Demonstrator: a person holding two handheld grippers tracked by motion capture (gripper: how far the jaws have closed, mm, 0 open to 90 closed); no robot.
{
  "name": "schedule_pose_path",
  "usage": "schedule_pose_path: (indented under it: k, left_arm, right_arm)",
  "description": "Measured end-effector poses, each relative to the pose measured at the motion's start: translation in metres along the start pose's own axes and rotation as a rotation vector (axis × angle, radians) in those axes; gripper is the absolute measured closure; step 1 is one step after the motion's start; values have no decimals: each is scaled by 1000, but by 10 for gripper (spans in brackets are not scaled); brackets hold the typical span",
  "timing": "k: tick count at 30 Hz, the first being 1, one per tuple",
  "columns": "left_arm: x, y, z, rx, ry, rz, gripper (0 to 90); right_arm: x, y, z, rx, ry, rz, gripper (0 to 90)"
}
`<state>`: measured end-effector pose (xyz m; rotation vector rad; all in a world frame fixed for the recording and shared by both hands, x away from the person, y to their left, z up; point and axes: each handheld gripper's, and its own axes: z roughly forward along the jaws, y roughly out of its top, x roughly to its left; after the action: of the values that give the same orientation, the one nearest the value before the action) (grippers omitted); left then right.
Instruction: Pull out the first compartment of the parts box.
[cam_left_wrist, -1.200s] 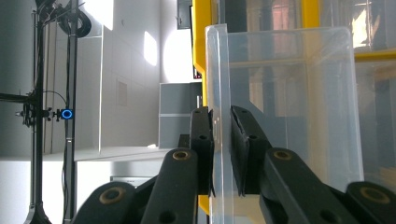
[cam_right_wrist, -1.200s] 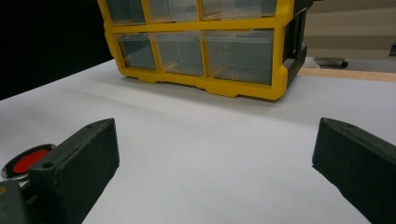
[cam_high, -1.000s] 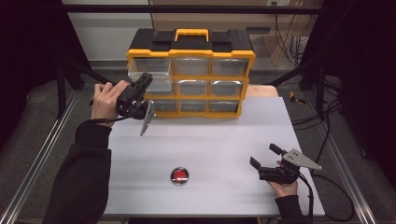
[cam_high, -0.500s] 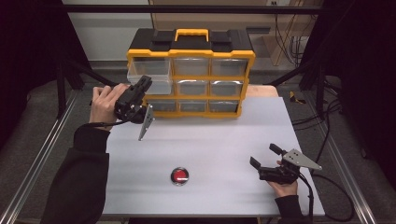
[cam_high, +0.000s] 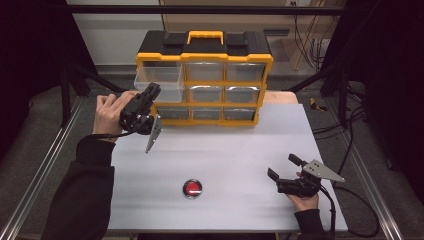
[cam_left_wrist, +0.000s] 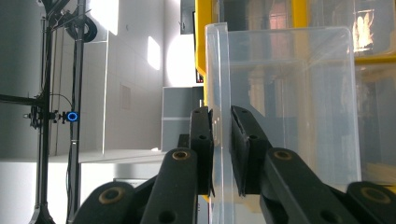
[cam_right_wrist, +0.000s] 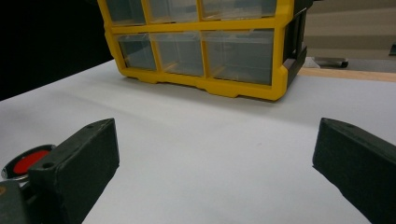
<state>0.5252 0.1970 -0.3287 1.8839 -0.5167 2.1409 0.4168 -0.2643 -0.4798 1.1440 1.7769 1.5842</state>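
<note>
White rectangular table (cam_high: 225, 150) carried everything. At its far edge stood a yellow-and-black plastic organizer cabinet (cam_high: 205, 80) with a yellow carry handle on top and three rows of three clear drawers. The clear plastic top-left drawer (cam_high: 159, 80) stuck out forward of the cabinet front, toward the person's left; the other eight drawers sat flush. Drawer looked transparent with rounded corners; nothing visible inside it in the left tool view, and contents of the rest could not be told.

Left tool (cam_high: 150, 95), black, held in the person's left hand (cam_high: 107, 112) at the cabinet's left front, was nearly closed, its jaws pinching the drawer's thin front wall, one jaw on each side. A grey three-cornered plate hung below it.

Right tool (cam_high: 284, 169), black, held in the right hand (cam_high: 304, 200), rested low over the table's near right corner, jaws spread wide with nothing between them, well apart from the cabinet.

Small round red button in a silver ring (cam_high: 192, 188) sat on the table near the front middle, left of the right tool, clear of both tools. Dark sleeves at the bottom; cables on the floor at right.
</note>
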Motion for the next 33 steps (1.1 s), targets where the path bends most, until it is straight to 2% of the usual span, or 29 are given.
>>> schedule_pose_path:
  k: [5,17,22,24,26,30,33]
  left_arm:
    - [0,1,-1,6,-4,-15,789]
    - [1,3,-1,9,-11,-18,786]
    - [7,5,-1,17,-59,-47,740]
    - [9,6,-1,21,-89,-84,700]
    - [12,7,-2,29,-107,-137,667]
    - [18,9,-3,46,-153,-264,615]
    - [21,9,-5,62,-166,-350,567]
  right_arm:
    - [0,0,0,0,-1,-2,10]
    - [0,0,0,-2,2,3,10]
    - [0,0,0,-1,1,1,10]
    - [0,0,0,-2,0,-2,10]
    - [0,0,0,-2,0,-2,10]
    - [0,0,0,-2,0,-1,10]
    - [0,0,0,-2,0,-1,10]
